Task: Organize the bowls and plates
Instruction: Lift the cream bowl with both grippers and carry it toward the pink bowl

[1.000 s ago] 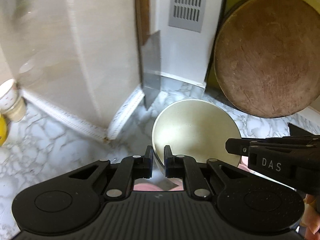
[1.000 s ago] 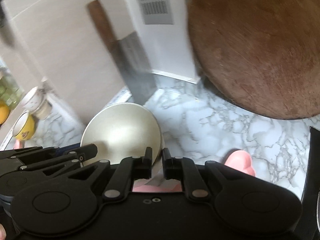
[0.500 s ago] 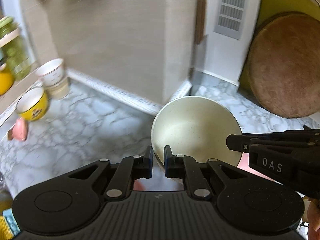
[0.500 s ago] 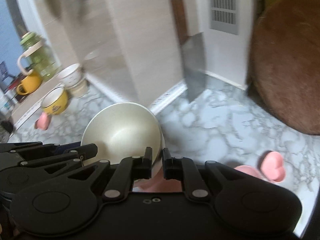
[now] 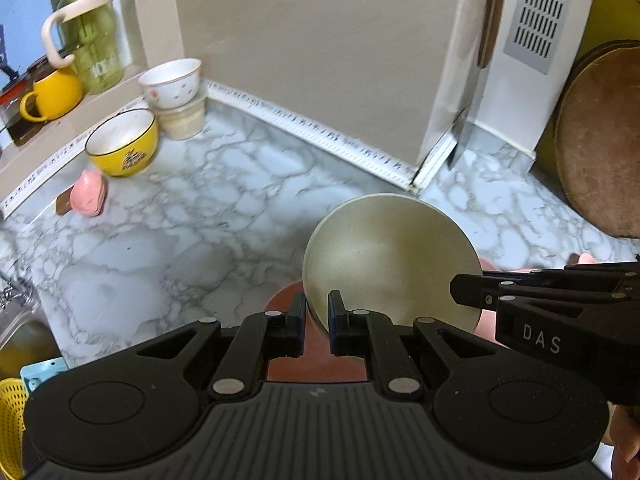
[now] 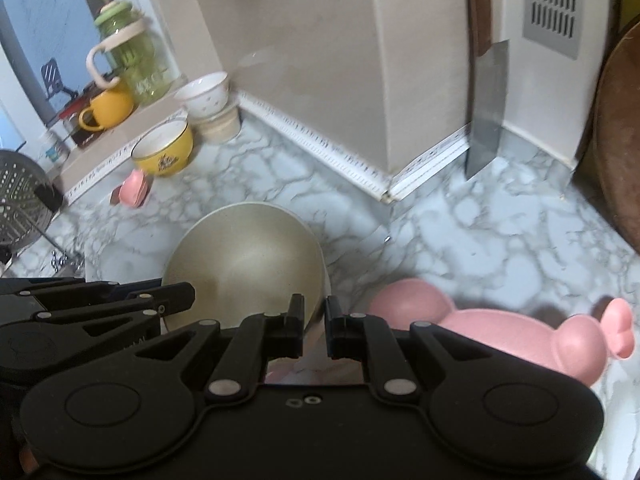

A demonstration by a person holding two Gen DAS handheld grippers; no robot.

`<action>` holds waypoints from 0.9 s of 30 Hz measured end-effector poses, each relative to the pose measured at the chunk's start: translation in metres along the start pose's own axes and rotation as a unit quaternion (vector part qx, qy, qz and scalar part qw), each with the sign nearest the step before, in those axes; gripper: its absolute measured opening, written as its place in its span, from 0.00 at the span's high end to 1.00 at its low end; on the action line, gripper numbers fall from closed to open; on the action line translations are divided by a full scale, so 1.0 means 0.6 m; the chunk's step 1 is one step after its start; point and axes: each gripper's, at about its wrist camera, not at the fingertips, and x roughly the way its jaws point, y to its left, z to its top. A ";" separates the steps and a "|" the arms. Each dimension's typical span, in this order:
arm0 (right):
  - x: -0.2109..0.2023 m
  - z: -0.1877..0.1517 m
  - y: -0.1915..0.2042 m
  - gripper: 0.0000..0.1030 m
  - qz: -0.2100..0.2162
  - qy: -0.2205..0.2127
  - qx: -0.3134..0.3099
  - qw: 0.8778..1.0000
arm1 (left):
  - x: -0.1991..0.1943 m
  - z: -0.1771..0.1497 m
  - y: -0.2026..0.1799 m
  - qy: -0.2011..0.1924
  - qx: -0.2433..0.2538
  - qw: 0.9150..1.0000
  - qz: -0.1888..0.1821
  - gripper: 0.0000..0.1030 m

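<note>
A cream bowl (image 5: pixel 392 256) is held above the marble counter by both grippers. My left gripper (image 5: pixel 318 316) is shut on its near left rim. My right gripper (image 6: pixel 314 320) is shut on its right rim; the bowl shows in the right wrist view (image 6: pixel 244 264). A pink plate (image 5: pixel 284 304) lies under the bowl. A pink mouse-shaped dish (image 6: pixel 500 332) lies on the counter to the right. A yellow bowl (image 5: pixel 122 142) and a white bowl (image 5: pixel 170 80) stacked on a beige one stand at the far left.
A green jar (image 5: pixel 86 36) and yellow mug (image 5: pixel 52 94) stand on the ledge at left. A round wooden board (image 5: pixel 600 140) and a cleaver (image 6: pixel 486 108) lean on the wall at right. A small pink thing (image 5: pixel 88 198) lies near the yellow bowl. A metal strainer (image 6: pixel 20 196) is far left.
Both grippers have swung left with the cream bowl, away from the wooden board and the cleaver. The bowls and jar at the left have come into view.
</note>
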 end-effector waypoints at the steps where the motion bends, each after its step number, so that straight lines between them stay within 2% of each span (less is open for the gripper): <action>1: 0.004 -0.002 0.005 0.91 0.001 0.003 -0.001 1.000 | 0.002 -0.002 0.005 0.002 -0.002 1.000 0.002 0.90; 27: 0.079 -0.021 0.050 0.90 0.009 0.065 -0.022 0.998 | 0.060 -0.031 0.057 0.053 -0.022 0.998 0.009 0.90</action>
